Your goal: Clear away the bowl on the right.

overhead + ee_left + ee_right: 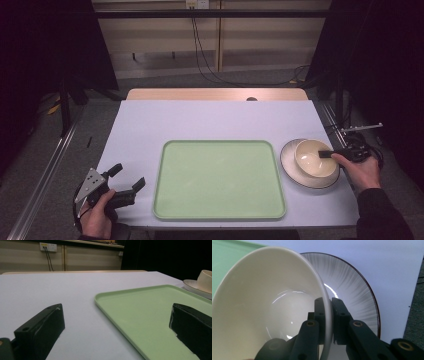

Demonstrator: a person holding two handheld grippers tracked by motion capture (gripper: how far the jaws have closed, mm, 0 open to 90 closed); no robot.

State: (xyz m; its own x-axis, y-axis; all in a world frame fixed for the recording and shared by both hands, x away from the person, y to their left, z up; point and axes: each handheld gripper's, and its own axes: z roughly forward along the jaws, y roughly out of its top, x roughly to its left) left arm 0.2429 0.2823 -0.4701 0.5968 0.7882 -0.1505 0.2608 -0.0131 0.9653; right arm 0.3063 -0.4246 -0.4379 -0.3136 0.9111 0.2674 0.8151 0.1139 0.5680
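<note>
With the right gripper point(328, 315) pinching the cream bowl's point(262, 302) rim as it sits on the plate point(354, 285) beside the green tray point(220, 180), lift straight up; the left gripper point(129, 178) rests spread.

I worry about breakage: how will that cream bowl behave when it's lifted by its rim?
The bowl looks glazed and glossy, so probably stiff, breakable and slippery. The right gripper pinches one wall only, so it may tilt. It could scrape the plate underneath.

Cream bowl point(262, 305), white-streaked dark-rimmed plate point(352, 287), pale green tray point(220, 177)
</note>
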